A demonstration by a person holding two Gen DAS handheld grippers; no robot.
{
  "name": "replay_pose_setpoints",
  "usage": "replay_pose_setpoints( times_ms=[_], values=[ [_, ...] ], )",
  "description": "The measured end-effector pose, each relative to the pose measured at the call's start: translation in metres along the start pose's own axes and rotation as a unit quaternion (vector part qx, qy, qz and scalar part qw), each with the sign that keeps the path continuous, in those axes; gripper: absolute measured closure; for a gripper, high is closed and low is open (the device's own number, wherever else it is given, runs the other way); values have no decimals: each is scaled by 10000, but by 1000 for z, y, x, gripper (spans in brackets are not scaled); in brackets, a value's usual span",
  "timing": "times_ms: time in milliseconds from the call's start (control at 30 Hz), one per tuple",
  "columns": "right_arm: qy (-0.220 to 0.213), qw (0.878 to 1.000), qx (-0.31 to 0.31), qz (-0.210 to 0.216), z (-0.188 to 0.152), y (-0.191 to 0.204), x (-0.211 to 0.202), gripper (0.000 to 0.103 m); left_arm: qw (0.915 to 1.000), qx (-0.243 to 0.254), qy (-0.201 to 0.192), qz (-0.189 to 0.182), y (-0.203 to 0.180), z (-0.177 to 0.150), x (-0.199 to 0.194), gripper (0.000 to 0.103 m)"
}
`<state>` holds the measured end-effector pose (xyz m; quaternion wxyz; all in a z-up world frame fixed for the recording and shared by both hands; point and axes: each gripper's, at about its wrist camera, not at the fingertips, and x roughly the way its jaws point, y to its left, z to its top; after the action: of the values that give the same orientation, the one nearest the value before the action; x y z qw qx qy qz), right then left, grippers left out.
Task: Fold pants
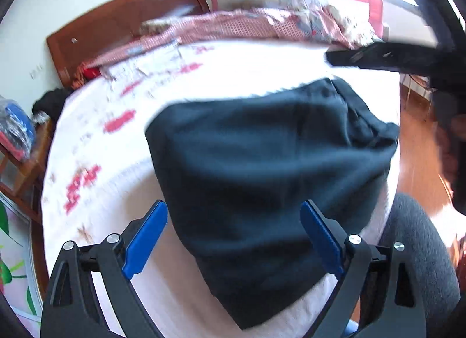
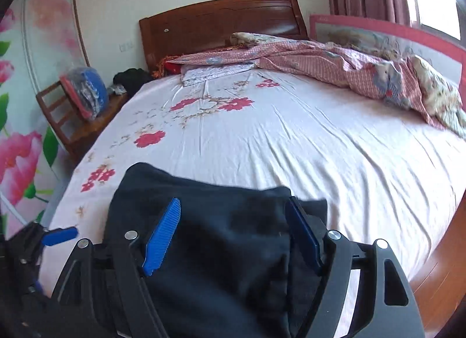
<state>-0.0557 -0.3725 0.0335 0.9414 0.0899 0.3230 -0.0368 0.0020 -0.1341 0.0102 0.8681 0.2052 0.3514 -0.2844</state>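
Dark navy soft fabric pants point(image 1: 262, 169) are seen folded into a compact bundle at the near edge of the white floral-print bed sheet point(image 2: 291, 145), long axis running lower centre to upper right in the left wrist view. Left gripper point(image 1: 233, 239) and right gripper point(image 2: 233, 239) are both spread, nothing pinched; the bundle lies directly ahead between each pair of blue pads, neither judged clearly nearer

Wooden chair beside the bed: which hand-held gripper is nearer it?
Left. The left hand-held gripper hovers over the dark folded pants' edge on the wooden chair's side; the right hand-held gripper hovers farther along them, away from it.
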Motion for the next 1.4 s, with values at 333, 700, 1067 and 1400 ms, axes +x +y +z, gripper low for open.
replay_pose_setpoints(
  times_ms=[333,700,1067,1400],
  values=[
    [765,9963,386,-93,-23,-37,60,32,9952,-532,813,-101,31,2,73,3],
    [1525,9326,2743,1783,-58,-151,20,32,9679,-2351,634,-627,135,-9,32,4],
    [1691,8800,3303,2963,-112,-137,54,21,9097,-3349,1297,-2083,122,-39,95,4],
    [1840,8897,2786,3114,-93,-111,55,16,8369,-3818,1494,-3627,92,-37,121,3]
  ],
)
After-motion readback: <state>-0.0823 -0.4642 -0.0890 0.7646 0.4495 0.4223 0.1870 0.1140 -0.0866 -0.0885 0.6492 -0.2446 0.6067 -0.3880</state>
